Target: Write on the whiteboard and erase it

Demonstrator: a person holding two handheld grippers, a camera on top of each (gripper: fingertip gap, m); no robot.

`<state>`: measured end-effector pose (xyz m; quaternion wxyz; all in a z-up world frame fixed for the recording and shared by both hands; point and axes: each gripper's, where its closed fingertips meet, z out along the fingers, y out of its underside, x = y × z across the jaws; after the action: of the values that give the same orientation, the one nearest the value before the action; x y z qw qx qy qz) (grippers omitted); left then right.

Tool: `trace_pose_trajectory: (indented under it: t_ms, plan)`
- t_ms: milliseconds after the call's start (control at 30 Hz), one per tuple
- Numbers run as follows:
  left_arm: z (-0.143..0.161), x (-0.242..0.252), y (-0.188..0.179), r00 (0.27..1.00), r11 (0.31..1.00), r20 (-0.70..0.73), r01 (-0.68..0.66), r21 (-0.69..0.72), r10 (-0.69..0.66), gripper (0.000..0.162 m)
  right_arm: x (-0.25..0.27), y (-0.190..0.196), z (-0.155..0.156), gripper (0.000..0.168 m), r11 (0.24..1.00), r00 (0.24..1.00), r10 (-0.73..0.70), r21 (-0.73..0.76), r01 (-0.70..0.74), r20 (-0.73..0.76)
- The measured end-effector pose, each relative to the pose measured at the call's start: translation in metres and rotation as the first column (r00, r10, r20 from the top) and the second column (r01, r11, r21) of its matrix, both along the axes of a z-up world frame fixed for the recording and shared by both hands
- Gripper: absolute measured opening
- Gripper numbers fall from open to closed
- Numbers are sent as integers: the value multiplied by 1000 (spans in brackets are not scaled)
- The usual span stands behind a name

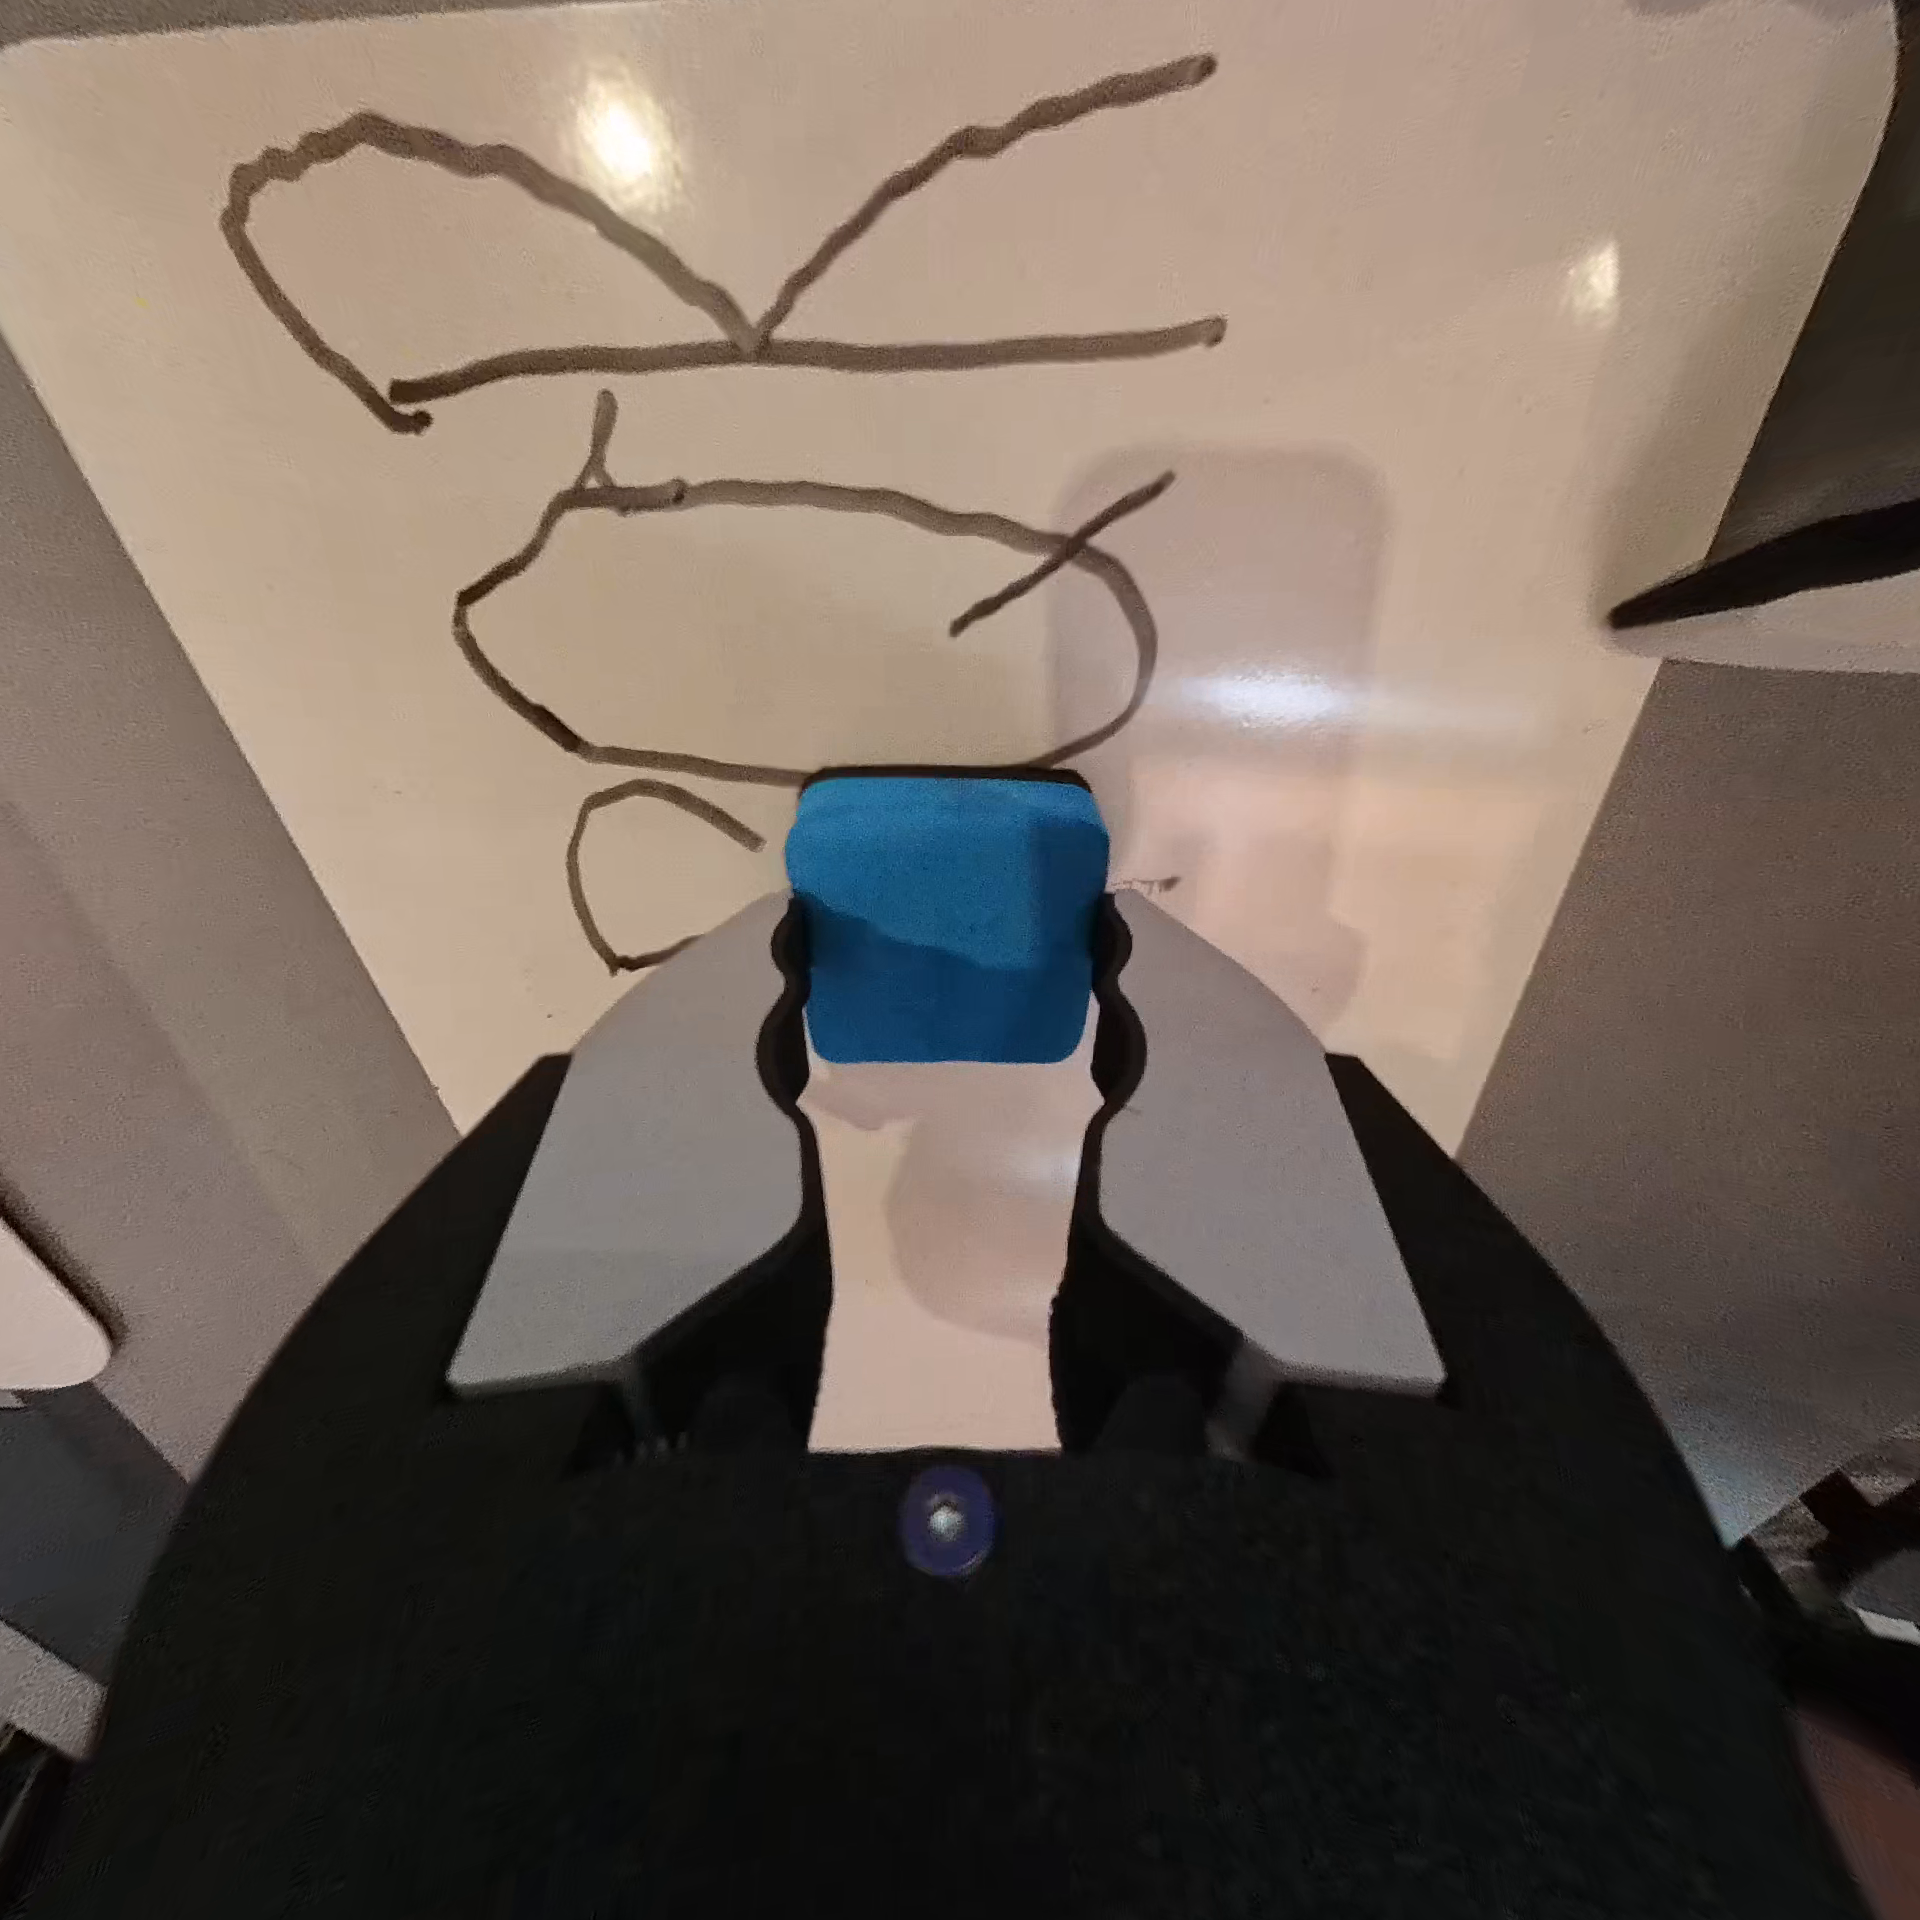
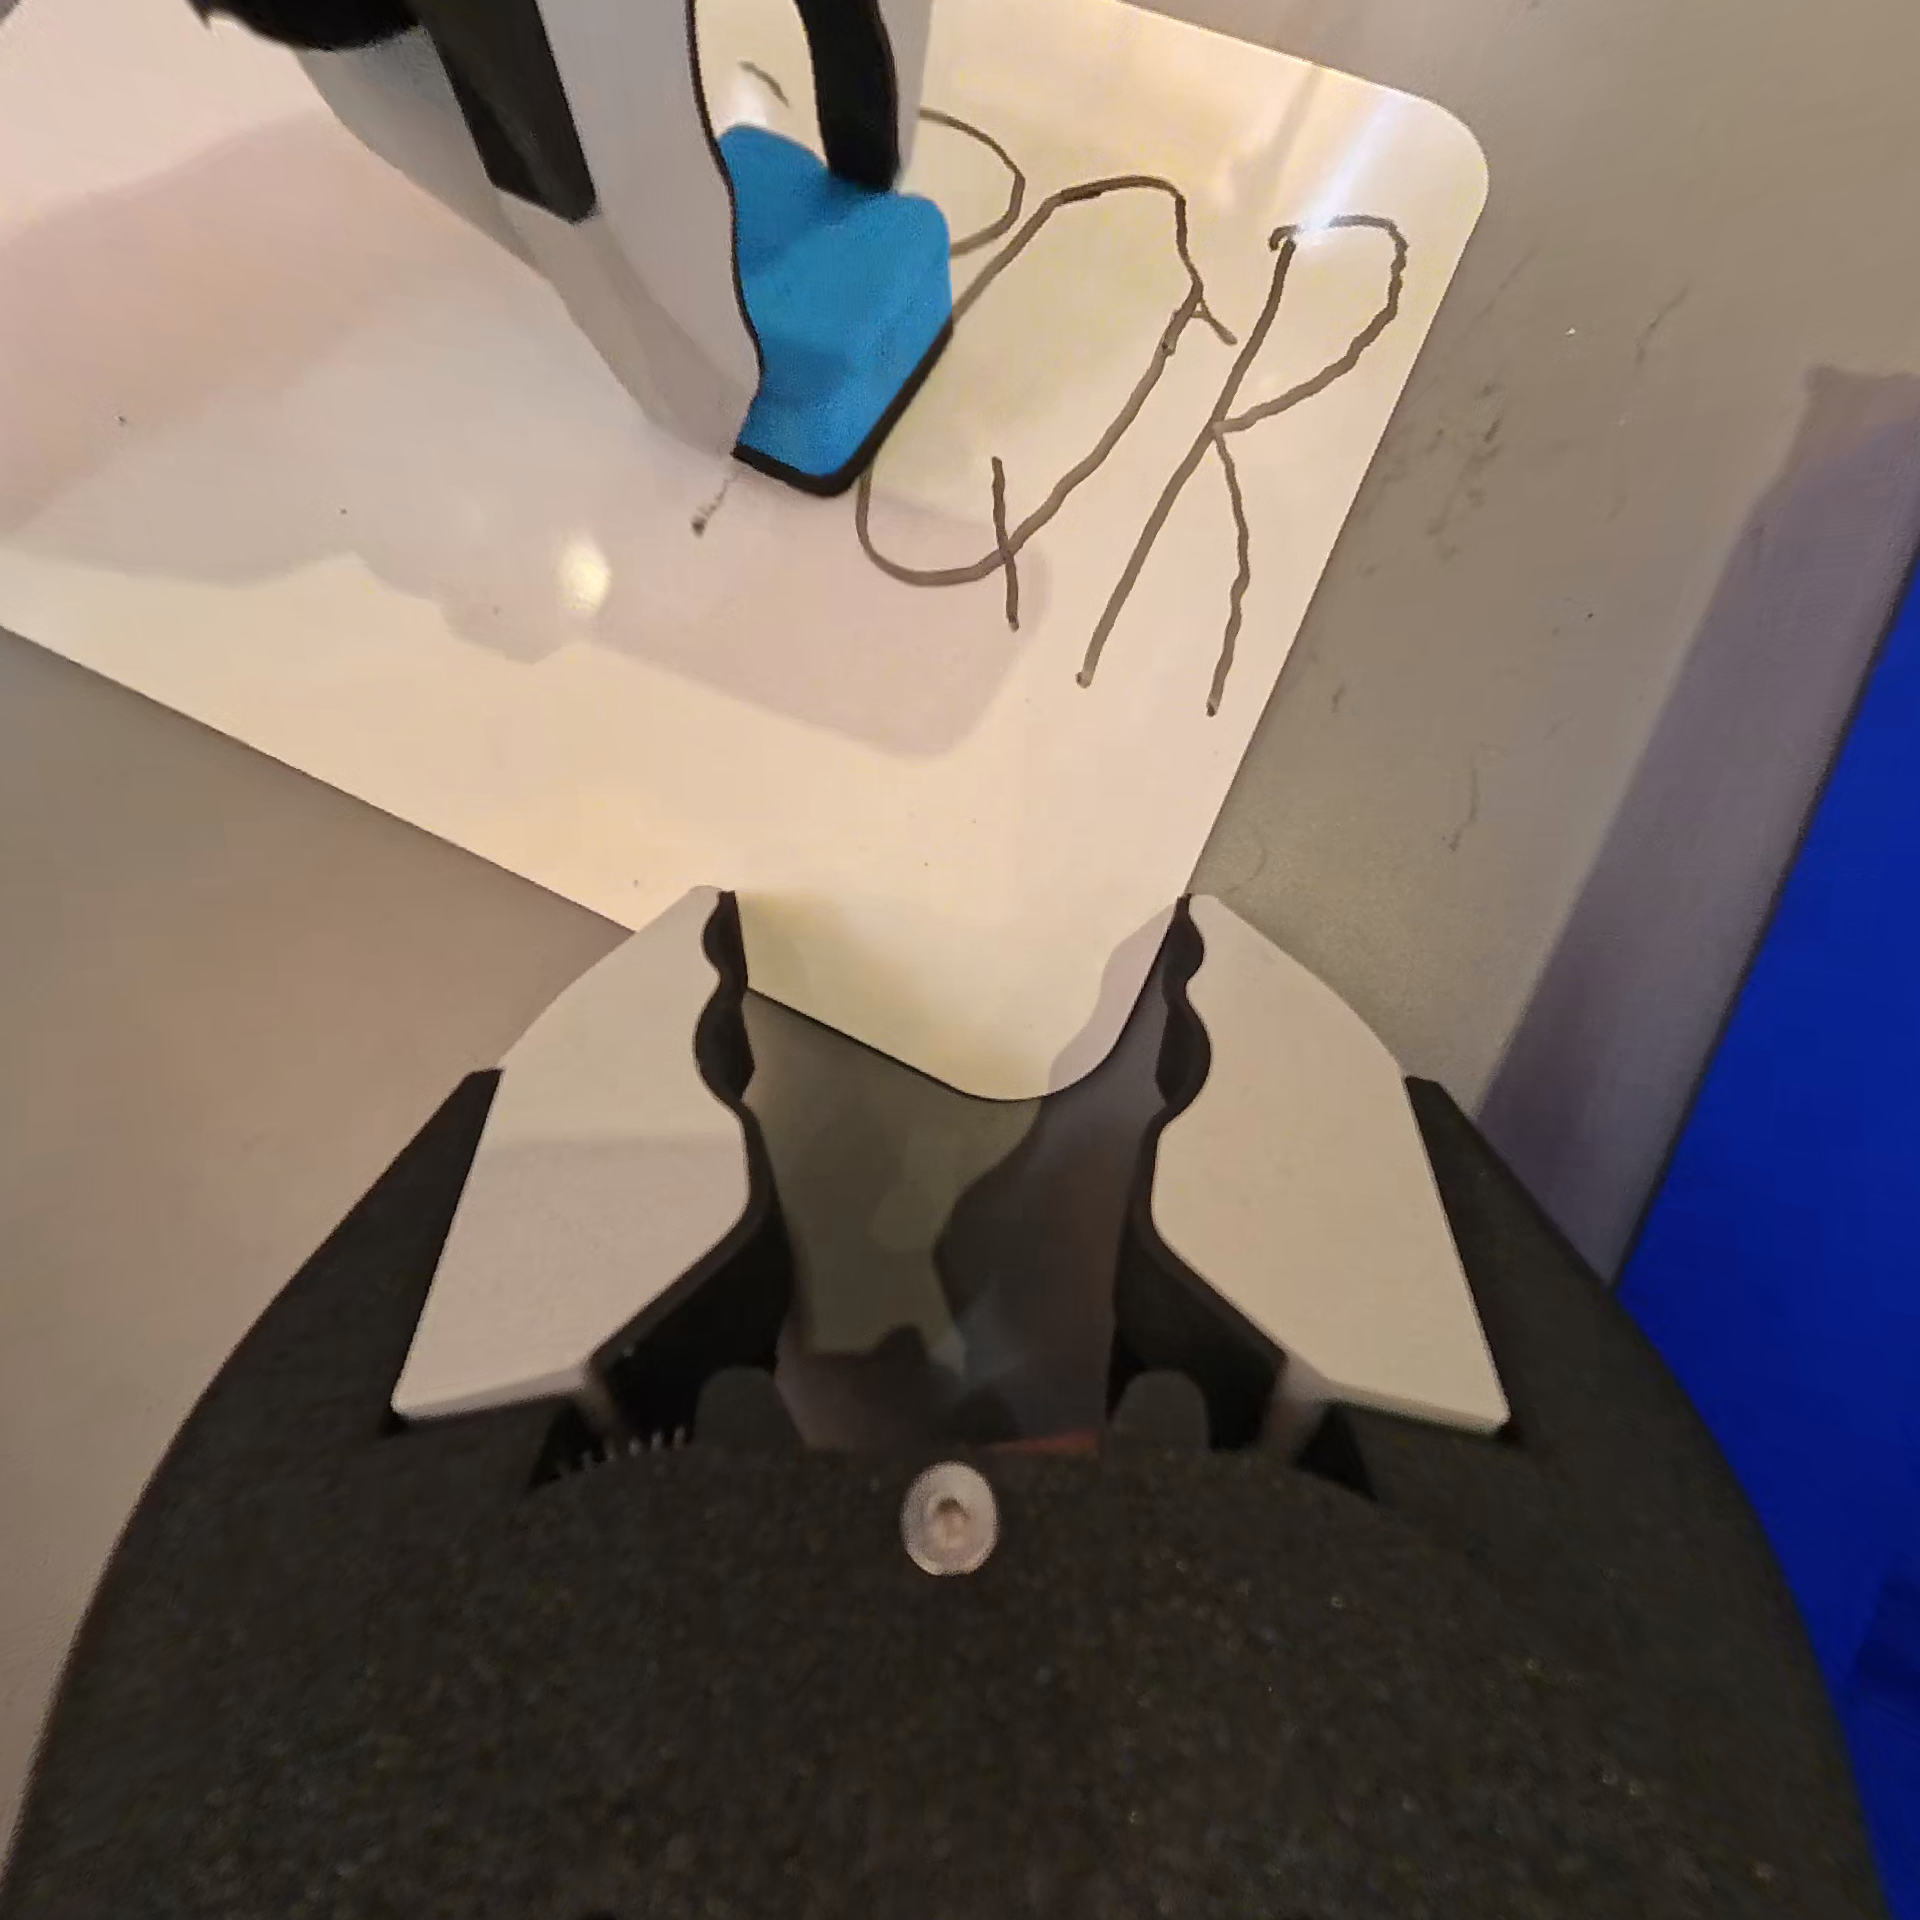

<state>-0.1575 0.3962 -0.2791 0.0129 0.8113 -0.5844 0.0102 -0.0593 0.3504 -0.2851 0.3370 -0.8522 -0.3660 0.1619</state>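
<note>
With the left gripper [image 1: 943, 935] clamped on the blue eraser [image 1: 940, 925] and the right gripper [image 2: 956, 925] spread empty, I'd press the felt flat and sweep across the marker strokes [image 1: 790, 623] on the whiteboard [image 1: 1351, 312].

Surface [image 2: 260, 935]: plain grey, matt, w/ faint dark scuffs and hairline marks toward its right edge [image 2: 1475, 436]. Beyond that edge, a vivid blue panel [image 2: 1787, 1195], vertical or flat cannot tell. Left wrist view: a dark wedge-shaped item w/ pale underside [image 1: 1808, 561] at upper right, kind unclear; pale rounded object [image 1: 42, 1340] at left edge, partly cut off. Lighting: warm, overhead, several sources, judging by bright glare spots. No windows or walls identifiable.
</note>
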Motion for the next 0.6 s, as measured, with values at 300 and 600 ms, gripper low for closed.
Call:
trace_pose_trajectory:
  t_ms: [300, 600]
  plan:
    - [1, -104, 22, 969, 972, -86, -235, -13, 233, 52, 0, 0, 0, 77, 1000, 1000, 1, 1, -1, 0]
    - [0, 19, 19, 999, 999, -6, 40, -20, -40, 52, 0, 1, 0, 77, 1000, 1000, 0, 0, 0, 0]
